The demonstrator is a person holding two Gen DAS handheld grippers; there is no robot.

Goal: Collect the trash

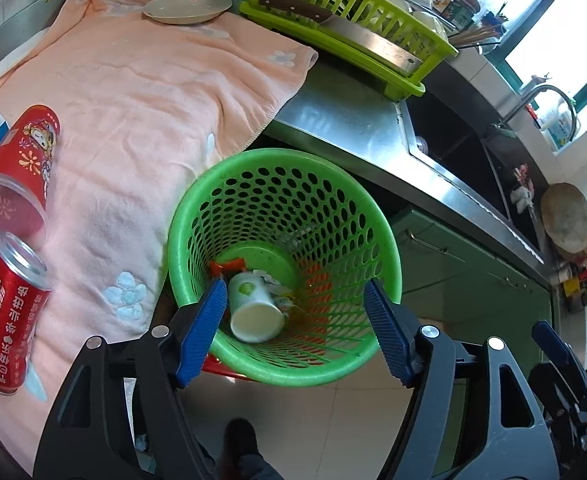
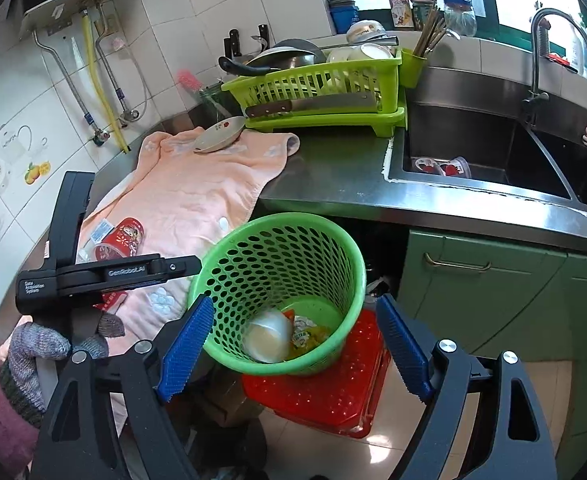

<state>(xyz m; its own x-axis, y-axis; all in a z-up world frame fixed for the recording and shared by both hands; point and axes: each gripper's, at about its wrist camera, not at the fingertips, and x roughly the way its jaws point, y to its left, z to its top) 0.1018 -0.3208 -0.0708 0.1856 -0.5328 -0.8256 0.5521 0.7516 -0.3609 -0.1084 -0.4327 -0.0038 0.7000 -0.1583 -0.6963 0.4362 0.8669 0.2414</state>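
Observation:
A green perforated waste basket point(image 1: 289, 208) stands on a red stool beside the counter; it also shows in the right wrist view point(image 2: 281, 264). A white paper cup point(image 1: 253, 308) and wrappers lie in its bottom, the cup point(image 2: 267, 338) blurred in the right wrist view. My left gripper point(image 1: 297, 332) is open and empty above the basket's mouth. My right gripper point(image 2: 297, 344) is open and empty, also over the basket. A red paper cup point(image 1: 17, 172) and a red soda can point(image 1: 5, 316) lie on the pink towel point(image 1: 141, 92) at left.
A lime dish rack point(image 2: 317, 88) with a cleaver and dishes stands at the counter's back. A plate point(image 2: 219, 136) rests on the towel. The steel sink point(image 2: 485, 148) is at right, green cabinets point(image 2: 493, 292) below. The red stool point(image 2: 333, 384) stands on the tiled floor.

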